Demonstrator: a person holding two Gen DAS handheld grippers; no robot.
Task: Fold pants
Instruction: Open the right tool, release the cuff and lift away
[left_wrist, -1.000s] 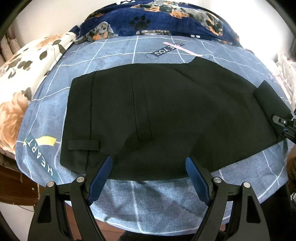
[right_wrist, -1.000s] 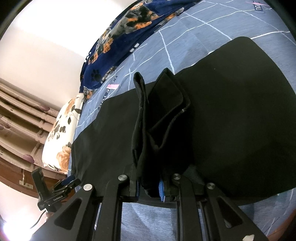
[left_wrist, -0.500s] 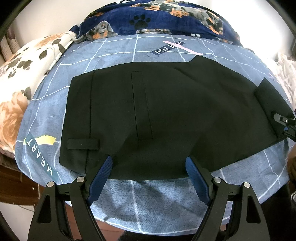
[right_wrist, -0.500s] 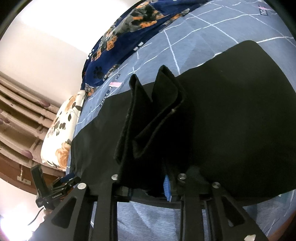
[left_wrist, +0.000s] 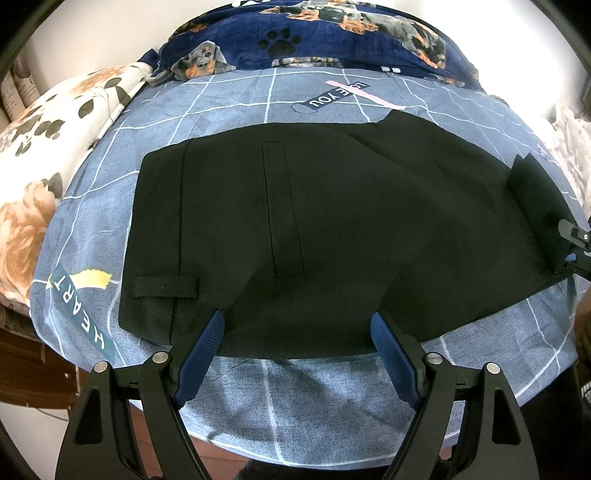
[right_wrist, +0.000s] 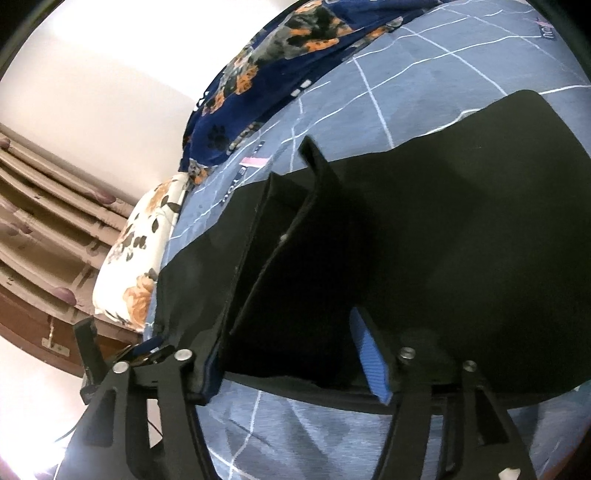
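Where the left wrist view looks down: black pants (left_wrist: 332, 236) spread flat on a blue grid-pattern bedsheet (left_wrist: 295, 406); left gripper (left_wrist: 297, 332) spread wide at the near hem, holding nothing. Right wrist view: right gripper (right_wrist: 295, 354) wide apart, folded pants cuff (right_wrist: 280, 266) standing between its fingers; floral pillow (right_wrist: 136, 266) beyond.

hidden: far stretch of pants (right_wrist: 461, 240) behind raised hem fold | cut off: right gripper (left_wrist: 576, 247) at left-wrist frame edge, only a sliver | cut off: floral pillow (left_wrist: 33, 166) at left edge | unclear: whether open right jaws touch cloth
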